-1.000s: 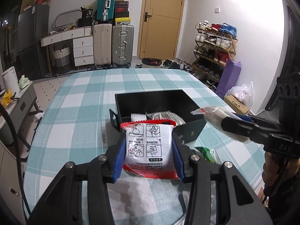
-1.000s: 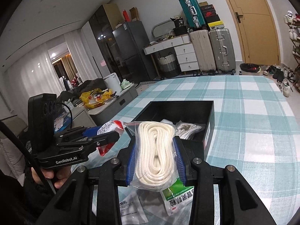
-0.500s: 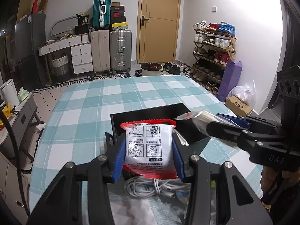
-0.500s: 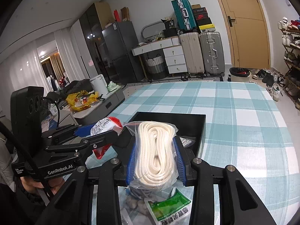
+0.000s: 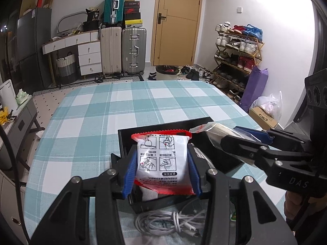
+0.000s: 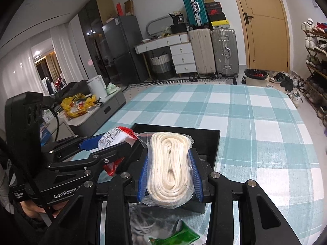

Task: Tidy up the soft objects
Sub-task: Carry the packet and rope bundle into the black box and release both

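Blue pads on my left claw [image 5: 162, 169] are pinching a white plastic packet with red edges and printed instruction panels [image 5: 162, 163], gripped at both sides and held upright. Over on my right claw [image 6: 170, 173], the blue pads squeeze a clear plastic bag of coiled cream-white rope [image 6: 170, 167], the bag bulging out above and below the fingers.

Just beyond both claws sits the open black rectangular box [image 5: 163, 126], resting on the teal-and-white checked tablecloth [image 5: 122, 106]. From the left wrist view, the packet hangs over the box's near wall, and the right claw comes in from the right with its rope bag poking over the box's right side. From the right wrist view, the rope bag hovers above the near part of the box [image 6: 204, 134], with the left claw and its red-edged packet [image 6: 116, 138] close beside it on the left.

Below my left claw, nearer to me than the box, lies a loose bundle of white cable [image 5: 169, 220] on the cloth. Under my right claw there's a green-and-white printed sachet [image 6: 179, 234].
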Action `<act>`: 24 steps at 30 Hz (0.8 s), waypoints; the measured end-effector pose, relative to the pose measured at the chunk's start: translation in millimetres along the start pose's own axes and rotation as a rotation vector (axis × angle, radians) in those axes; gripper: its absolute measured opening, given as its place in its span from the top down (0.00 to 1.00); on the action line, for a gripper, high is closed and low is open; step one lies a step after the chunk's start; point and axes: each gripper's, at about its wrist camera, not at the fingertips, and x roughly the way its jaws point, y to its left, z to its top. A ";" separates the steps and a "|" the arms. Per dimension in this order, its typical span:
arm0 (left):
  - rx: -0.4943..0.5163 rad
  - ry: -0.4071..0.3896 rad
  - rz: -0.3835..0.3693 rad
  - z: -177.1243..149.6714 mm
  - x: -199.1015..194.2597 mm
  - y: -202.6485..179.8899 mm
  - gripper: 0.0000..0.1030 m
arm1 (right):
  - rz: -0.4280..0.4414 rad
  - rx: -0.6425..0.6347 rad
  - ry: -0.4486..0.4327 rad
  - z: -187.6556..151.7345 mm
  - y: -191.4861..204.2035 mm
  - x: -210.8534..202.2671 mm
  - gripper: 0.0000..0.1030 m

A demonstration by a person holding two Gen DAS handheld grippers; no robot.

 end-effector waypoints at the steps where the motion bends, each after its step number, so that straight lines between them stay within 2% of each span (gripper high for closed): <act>1: 0.008 0.001 0.004 0.3 3.1 -0.2 0.57 | -0.007 -0.001 0.006 0.2 -1.4 4.2 0.64; 9: 0.013 0.020 0.014 2.1 17.5 -0.1 0.57 | -0.061 -0.028 0.036 0.4 -5.3 27.7 0.64; 18: 0.015 0.045 0.021 2.4 33.3 1.8 0.57 | -0.153 -0.148 0.086 0.7 0.7 53.1 0.64; 24: 0.026 0.061 0.025 1.1 42.5 2.5 0.57 | -0.163 -0.174 0.109 -0.1 -1.6 64.3 0.64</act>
